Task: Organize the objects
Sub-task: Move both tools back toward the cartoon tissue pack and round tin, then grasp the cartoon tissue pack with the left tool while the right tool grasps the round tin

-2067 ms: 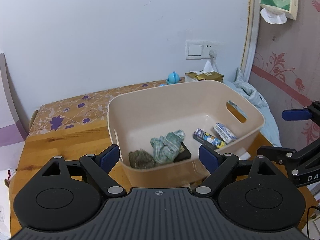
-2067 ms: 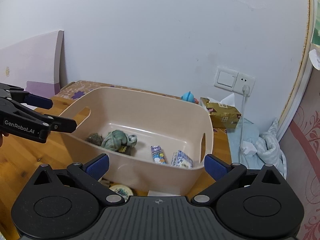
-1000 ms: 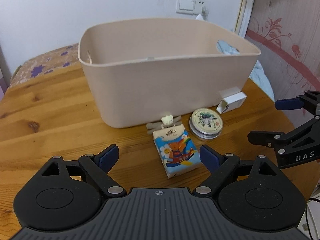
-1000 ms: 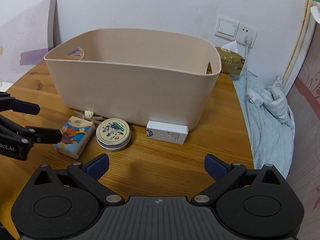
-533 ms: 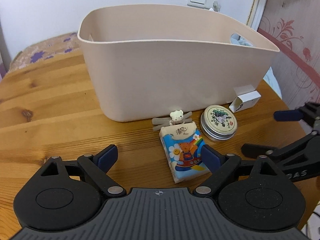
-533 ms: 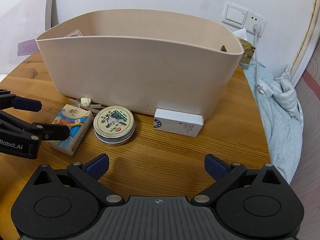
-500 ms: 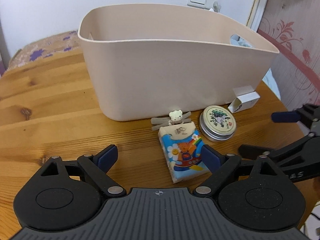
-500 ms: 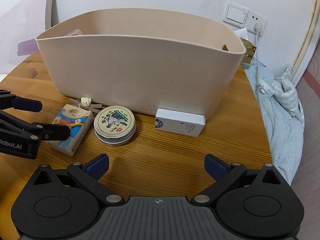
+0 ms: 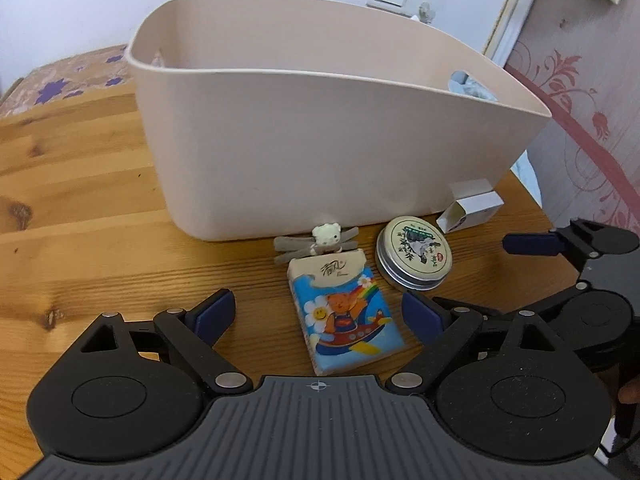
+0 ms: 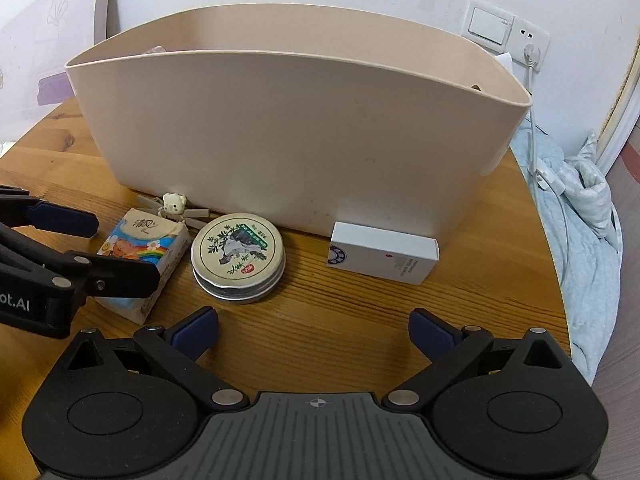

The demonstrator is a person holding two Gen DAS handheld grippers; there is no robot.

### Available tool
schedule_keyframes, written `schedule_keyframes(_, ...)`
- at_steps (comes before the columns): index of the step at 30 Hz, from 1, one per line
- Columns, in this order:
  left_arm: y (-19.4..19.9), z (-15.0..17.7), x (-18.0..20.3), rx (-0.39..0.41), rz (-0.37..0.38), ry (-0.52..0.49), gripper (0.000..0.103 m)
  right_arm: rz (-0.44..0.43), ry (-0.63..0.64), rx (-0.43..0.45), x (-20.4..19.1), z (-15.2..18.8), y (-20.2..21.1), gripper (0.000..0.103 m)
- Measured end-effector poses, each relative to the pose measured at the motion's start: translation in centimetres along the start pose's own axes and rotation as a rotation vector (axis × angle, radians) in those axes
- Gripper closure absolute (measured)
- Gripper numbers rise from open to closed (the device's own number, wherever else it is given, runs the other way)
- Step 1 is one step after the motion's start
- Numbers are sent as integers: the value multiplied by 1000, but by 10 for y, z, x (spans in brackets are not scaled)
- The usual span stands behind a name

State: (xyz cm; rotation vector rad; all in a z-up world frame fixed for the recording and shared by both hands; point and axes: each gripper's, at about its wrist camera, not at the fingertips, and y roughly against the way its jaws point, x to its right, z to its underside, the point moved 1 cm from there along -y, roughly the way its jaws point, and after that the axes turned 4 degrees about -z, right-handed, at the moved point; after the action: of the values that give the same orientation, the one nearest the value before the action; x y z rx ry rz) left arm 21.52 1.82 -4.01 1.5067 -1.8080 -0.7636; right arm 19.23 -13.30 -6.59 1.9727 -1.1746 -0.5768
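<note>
A beige plastic bin (image 9: 320, 140) (image 10: 300, 128) stands on the wooden table (image 9: 80, 220). In front of it lie a bear hair clip (image 9: 326, 236) (image 10: 174, 204), a cartoon tissue pack (image 9: 340, 312) (image 10: 144, 240), a round tin (image 9: 414, 252) (image 10: 238, 252) and a white box (image 9: 472, 210) (image 10: 384, 258). My left gripper (image 9: 318, 312) (image 10: 120, 246) is open low over the table, with the tissue pack lying between its fingers and the pads not pressing on it. My right gripper (image 10: 314, 324) (image 9: 492, 272) is open with nothing between its fingers, short of the tin and the white box.
The round table's edge (image 10: 560, 300) curves close on the right, with a light blue cloth (image 10: 588, 216) and a white cable (image 10: 536, 128) beyond it. A wall switch and socket (image 10: 504, 28) sit behind the bin. A purple-flowered cloth (image 9: 60, 80) covers the far left.
Both grippers have come down from looking into the bin to low in front of it. The tissue pack, tin and white box now sit close; the last half second shows almost no motion.
</note>
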Motion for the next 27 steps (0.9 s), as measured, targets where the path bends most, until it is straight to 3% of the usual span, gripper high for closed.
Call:
schedule_keyframes(9,-7,-4,-3,-1,-89,-30,14,-15,9,13,-3,-1,-2,0)
schedule_keyframes(16,-4,-8,-10,5,-131,-64,36,-51,-3,27,-11,-6,-8,0)
schedule_keyframes(22,1,-4,-17,12,-142,-69,53,-63,7,52,-23,-10,-13,9)
schedule_keyframes(27,0,-1,-18,24,-145,-82,55,-62,-8,64,-28,-15,-15,20)
